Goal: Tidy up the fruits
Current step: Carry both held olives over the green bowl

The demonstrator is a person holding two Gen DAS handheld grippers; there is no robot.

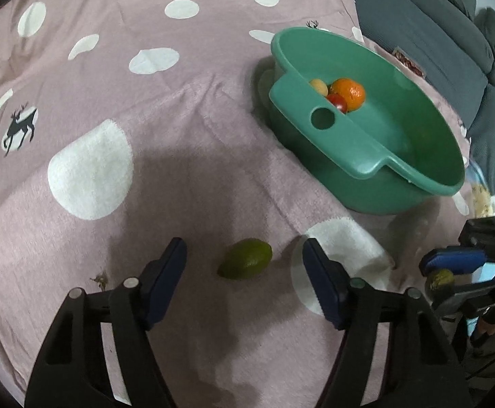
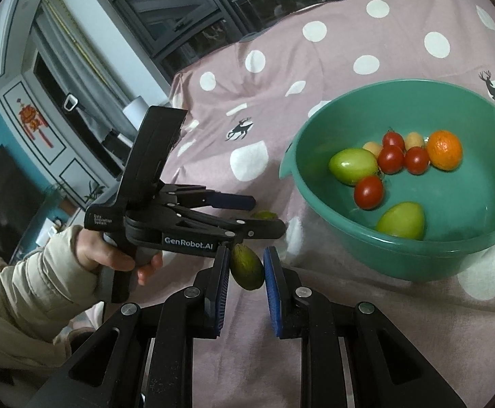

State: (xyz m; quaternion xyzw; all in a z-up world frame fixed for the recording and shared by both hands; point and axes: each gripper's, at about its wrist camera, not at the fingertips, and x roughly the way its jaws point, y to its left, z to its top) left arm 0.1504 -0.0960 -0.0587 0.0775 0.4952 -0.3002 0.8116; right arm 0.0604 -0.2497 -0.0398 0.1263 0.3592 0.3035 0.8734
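A green basin (image 1: 366, 142) (image 2: 417, 248) stands on the pink dotted blanket and holds an orange (image 2: 444, 149), several red tomatoes (image 2: 368, 192) and two green fruits (image 2: 352, 165). A green fruit (image 1: 245, 259) lies on the blanket between the wide-open fingers of my left gripper (image 1: 244, 255); its tip also shows in the right wrist view (image 2: 264, 215). My right gripper (image 2: 246, 267) is shut on a dark green fruit (image 2: 246, 268), left of the basin; it also shows at the right edge of the left wrist view (image 1: 451, 272).
The pink blanket (image 1: 145, 187) with white dots covers the surface. A grey sofa (image 1: 451, 34) stands beyond the basin. The person's left hand and sleeve (image 2: 77, 261) hold the left gripper. A window and cabinets lie behind in the right wrist view.
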